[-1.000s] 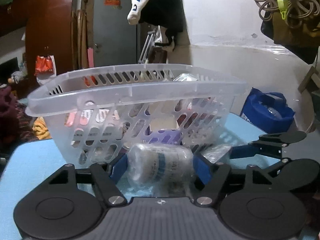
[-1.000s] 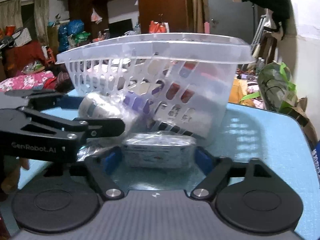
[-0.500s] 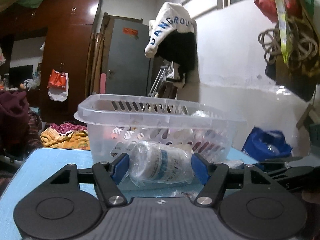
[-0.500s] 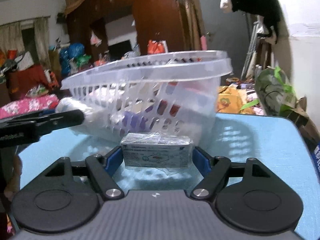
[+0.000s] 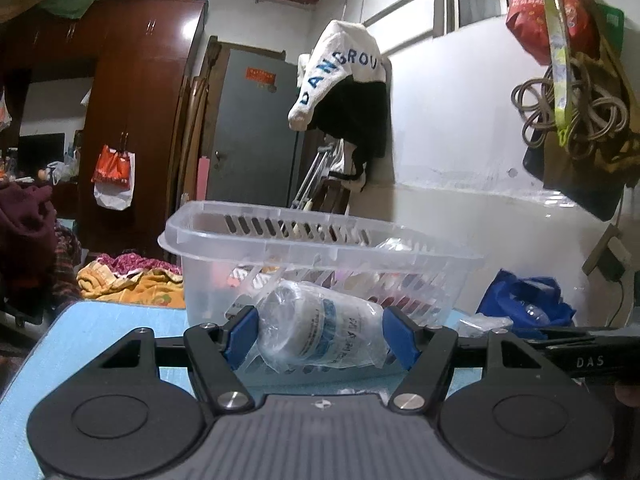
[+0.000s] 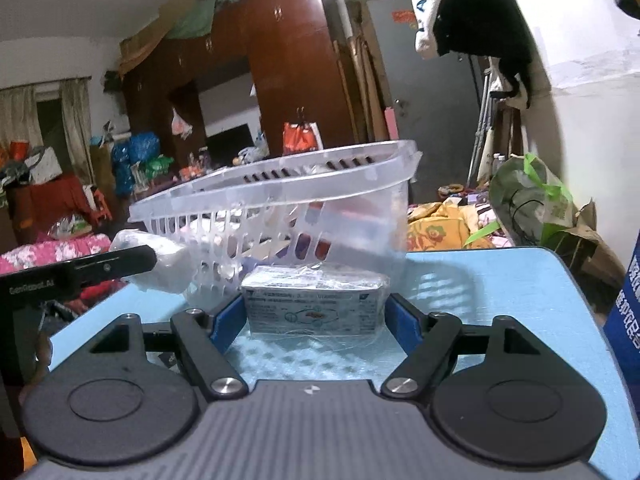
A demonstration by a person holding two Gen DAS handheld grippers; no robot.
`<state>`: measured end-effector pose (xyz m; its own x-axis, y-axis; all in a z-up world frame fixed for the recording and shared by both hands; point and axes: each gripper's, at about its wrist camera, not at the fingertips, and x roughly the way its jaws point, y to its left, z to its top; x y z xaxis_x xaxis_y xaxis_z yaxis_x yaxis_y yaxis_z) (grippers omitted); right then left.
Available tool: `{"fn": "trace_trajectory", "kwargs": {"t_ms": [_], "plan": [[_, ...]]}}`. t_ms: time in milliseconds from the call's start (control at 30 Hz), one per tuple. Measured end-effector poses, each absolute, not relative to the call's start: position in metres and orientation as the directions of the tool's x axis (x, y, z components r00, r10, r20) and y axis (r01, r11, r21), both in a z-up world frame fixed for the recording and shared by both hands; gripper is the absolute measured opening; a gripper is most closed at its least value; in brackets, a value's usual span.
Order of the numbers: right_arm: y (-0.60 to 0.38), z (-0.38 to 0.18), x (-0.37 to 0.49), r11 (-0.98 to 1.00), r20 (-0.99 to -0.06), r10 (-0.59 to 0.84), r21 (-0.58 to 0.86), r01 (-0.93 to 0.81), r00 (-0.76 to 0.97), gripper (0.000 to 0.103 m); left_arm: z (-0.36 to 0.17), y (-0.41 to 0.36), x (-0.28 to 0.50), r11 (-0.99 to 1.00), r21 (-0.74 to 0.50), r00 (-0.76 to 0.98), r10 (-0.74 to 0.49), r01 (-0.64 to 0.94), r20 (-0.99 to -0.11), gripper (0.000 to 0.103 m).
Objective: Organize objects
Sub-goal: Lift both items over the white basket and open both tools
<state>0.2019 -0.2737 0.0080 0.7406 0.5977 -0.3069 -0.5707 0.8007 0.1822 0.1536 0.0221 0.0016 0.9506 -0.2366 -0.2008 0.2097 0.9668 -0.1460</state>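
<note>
My left gripper (image 5: 320, 336) is shut on a white bottle wrapped in clear plastic (image 5: 320, 330), held on its side above the blue table in front of the clear slotted basket (image 5: 320, 240). My right gripper (image 6: 316, 316) is shut on a small plastic-wrapped box (image 6: 314, 304), held above the table before the same basket (image 6: 280, 192). The basket holds several packets, partly seen through its slots. In the right wrist view the left gripper (image 6: 76, 272) and its bottle (image 6: 160, 264) show at the left.
The blue table (image 6: 500, 292) carries the basket. A blue bag (image 5: 524, 304) sits at the right by the white wall. A blue box edge (image 6: 628, 312) stands at the table's right. Cupboards, clothes and clutter fill the room behind.
Both grippers have pulled back and risen away from the basket, each still holding its item. The basket looks smaller and farther off, and its rim sits lower in both views.
</note>
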Motion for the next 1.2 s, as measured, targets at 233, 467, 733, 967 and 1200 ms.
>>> {"fn": "trace_trajectory", "kwargs": {"t_ms": [233, 467, 733, 967, 1200], "plan": [[-0.29, 0.045, 0.174, 0.775, -0.129, 0.627, 0.199, -0.599, 0.768, 0.078, 0.039, 0.025, 0.139, 0.96, -0.136, 0.958, -0.263, 0.246, -0.119, 0.071], [-0.252, 0.104, 0.215, 0.767, -0.088, 0.642, 0.078, -0.637, 0.761, 0.078, 0.094, 0.026, 0.192, 0.968, -0.102, 0.962, -0.241, 0.23, -0.126, 0.071], [-0.202, 0.111, 0.294, 0.819, -0.201, 0.563, 0.005, -0.574, 0.801, 0.096, 0.101, 0.035, 0.264, 0.965, -0.188, 0.938, -0.229, 0.183, -0.262, 0.074], [-0.229, 0.091, 0.271, 0.847, -0.234, 0.529, 0.079, -0.526, 0.816, 0.103, 0.081, 0.037, 0.251, 0.985, -0.121, 0.94, -0.151, 0.119, -0.305, 0.093], [-0.268, 0.042, 0.194, 0.8, -0.271, 0.599, 0.167, -0.576, 0.754, 0.103, 0.037, 0.02, 0.174, 0.977, -0.053, 0.93, -0.214, 0.208, -0.3, 0.096]]}}
